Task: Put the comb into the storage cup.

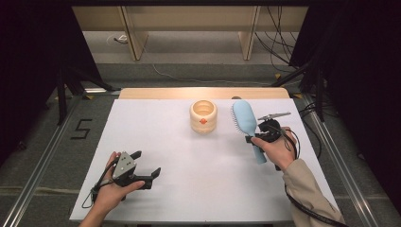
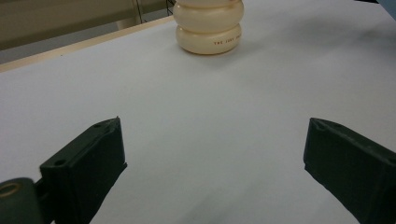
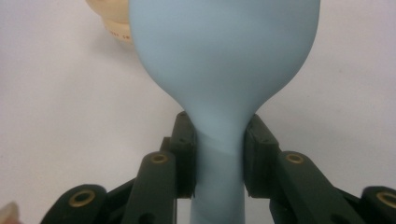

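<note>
- Your right gripper [image 3: 219, 154] has its two black jaws closed on the neck of the pale blue, smooth plastic hairbrush [image 3: 224, 60], just where the oval head narrows into the handle; both pads press flat against it from either side.
- In the high view the hairbrush [image 1: 248, 124] sits at the right of the table, head pointing away from you and handle running back toward your right hand [image 1: 279, 150]. A band of dark bristles shows along its left edge, so the brush is tilted on its side.
- Whether the head touches the table or hangs above it cannot be told.
- Your left gripper [image 1: 147, 166] rests near the front left of the table, jaws spread wide with nothing between them; your left hand [image 1: 109, 191] wraps its body.
- In the left gripper view the jaws are matte black and blocky, with bare sheet between them.
- The cream, ribbed, ring-stacked round cup [image 1: 204, 116] stands upright at the table's far middle, just beside the brush head but apart from it. An orange mark sits on its front; its small red lettering in the left gripper view [image 2: 208, 28] is too fine to read, and its top is cut off there.
- The white matte sheet on the table [image 1: 198, 184] is smooth and unmarked.
</note>
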Demonstrator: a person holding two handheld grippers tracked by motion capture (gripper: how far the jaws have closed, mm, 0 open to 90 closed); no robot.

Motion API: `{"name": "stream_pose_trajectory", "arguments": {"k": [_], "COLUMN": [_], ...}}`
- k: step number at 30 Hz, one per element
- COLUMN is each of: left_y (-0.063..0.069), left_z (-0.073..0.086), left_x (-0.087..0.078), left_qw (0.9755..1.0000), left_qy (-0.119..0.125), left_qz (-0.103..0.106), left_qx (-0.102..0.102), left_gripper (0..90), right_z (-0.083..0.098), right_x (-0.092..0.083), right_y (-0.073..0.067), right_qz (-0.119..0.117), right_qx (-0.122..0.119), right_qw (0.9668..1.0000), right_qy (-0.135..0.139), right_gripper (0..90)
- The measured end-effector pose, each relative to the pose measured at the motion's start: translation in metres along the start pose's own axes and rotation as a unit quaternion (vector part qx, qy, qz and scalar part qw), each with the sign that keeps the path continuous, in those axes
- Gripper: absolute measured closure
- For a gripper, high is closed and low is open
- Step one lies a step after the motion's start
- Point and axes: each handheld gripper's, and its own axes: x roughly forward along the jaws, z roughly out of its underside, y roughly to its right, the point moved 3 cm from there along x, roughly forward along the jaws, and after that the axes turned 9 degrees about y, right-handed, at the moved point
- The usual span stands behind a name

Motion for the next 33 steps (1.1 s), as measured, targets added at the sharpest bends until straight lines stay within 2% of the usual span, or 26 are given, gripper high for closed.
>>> {"name": "stream_pose_trajectory", "arguments": {"k": [13, 22, 29, 33], "left_y": [0.0, 0.0, 0.0, 0.0], "left_z": [0.0, -0.001, 0.0, 0.0], "left_x": [0.0, 0.0, 0.0, 0.0], "left_qw": [1.0, 1.0, 1.0, 1.0], "left_qy": [0.0, 0.001, 0.001, 0.001], "left_qz": [0.0, -0.001, -0.001, -0.002], "left_qx": [0.001, -0.001, -0.002, -0.003], "left_gripper": [5.2, 5.3, 5.4, 5.4], "right_z": [-0.001, -0.002, -0.004, -0.004], "right_x": [0.001, 0.002, 0.002, 0.002], "right_y": [-0.01, -0.019, -0.028, -0.03], "right_qz": [-0.01, -0.023, -0.037, -0.038], "right_qx": [-0.003, -0.01, -0.016, -0.018], "right_qw": [0.9998, 0.9992, 0.9975, 0.9974], "right_qy": [0.014, 0.032, 0.058, 0.058], "right_gripper": [70.2, 70.1, 70.1, 70.1]}}
